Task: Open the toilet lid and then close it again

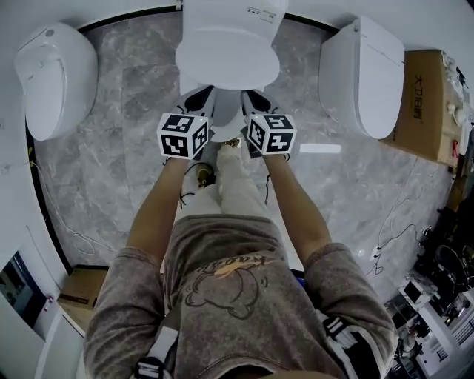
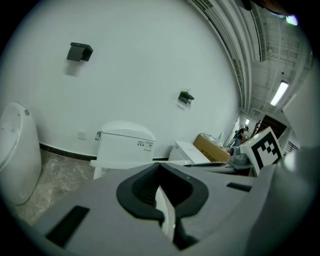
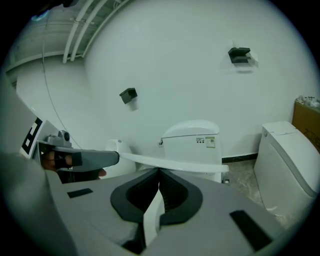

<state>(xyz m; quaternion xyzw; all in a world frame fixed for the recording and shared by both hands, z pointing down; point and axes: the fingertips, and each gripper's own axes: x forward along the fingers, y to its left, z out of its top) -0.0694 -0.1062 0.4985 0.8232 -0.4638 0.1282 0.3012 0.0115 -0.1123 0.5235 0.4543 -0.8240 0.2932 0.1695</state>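
The white toilet lid (image 1: 227, 55) stands partly raised over the bowl of the middle toilet, in front of its tank (image 1: 235, 11). My left gripper (image 1: 202, 101) is shut on the lid's front edge at the left. My right gripper (image 1: 253, 101) is shut on the same edge at the right. In the left gripper view a thin white strip of the lid (image 2: 166, 212) sits pinched between the dark pads, and the tank (image 2: 124, 145) stands behind. The right gripper view shows the lid's rim (image 3: 172, 163) running across to my left gripper, with white lid between the pads (image 3: 152, 216).
A second white toilet (image 1: 55, 78) stands at the left and a third (image 1: 363, 74) at the right, on a grey marble floor (image 1: 133, 81). A cardboard box (image 1: 422, 104) sits at the far right. Cables (image 1: 392, 240) trail on the floor. My legs stand right before the bowl.
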